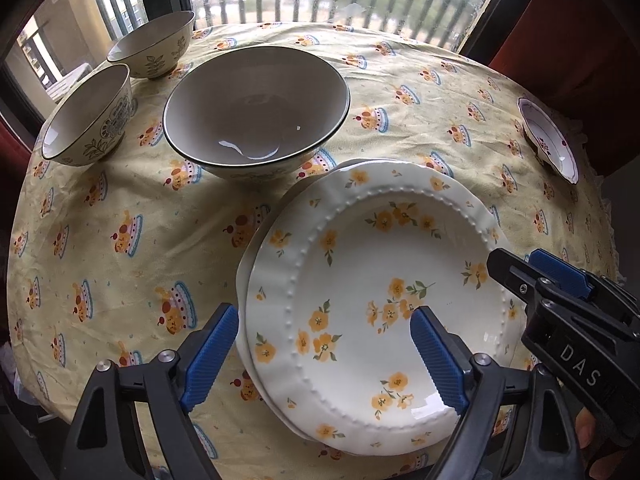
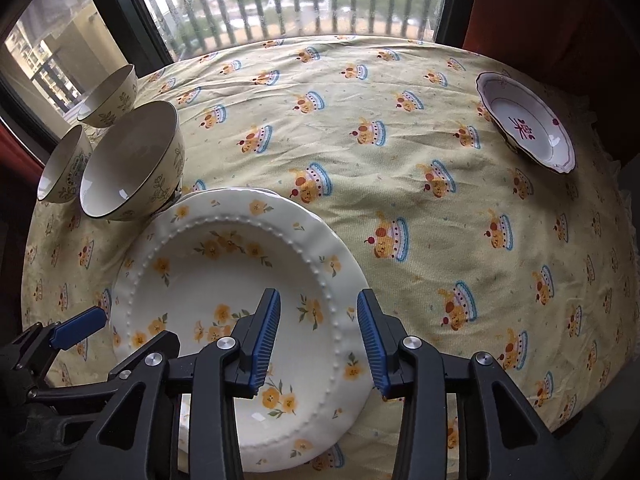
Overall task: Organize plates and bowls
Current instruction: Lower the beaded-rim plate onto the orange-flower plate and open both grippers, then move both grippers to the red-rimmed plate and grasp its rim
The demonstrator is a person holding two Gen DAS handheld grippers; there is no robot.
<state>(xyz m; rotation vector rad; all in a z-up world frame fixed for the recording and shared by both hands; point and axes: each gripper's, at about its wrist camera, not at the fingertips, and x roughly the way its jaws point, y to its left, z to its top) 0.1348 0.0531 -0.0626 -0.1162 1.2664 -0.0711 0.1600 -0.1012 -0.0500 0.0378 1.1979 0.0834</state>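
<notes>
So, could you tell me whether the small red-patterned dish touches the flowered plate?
Apart: the right wrist view shows bare tablecloth between dish and plate.

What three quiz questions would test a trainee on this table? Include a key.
1. True or false: the flowered plate lies directly on the tablecloth.
2. How many deep bowls stand on the table?
3. Where is the red-patterned dish? A) inside a bowl B) alone near the table's far right edge C) on the flowered plate

Key:
1. False: a second plate shows under it.
2. Three: the large bowl, the near small bowl and the far small bowl.
3. B
</notes>
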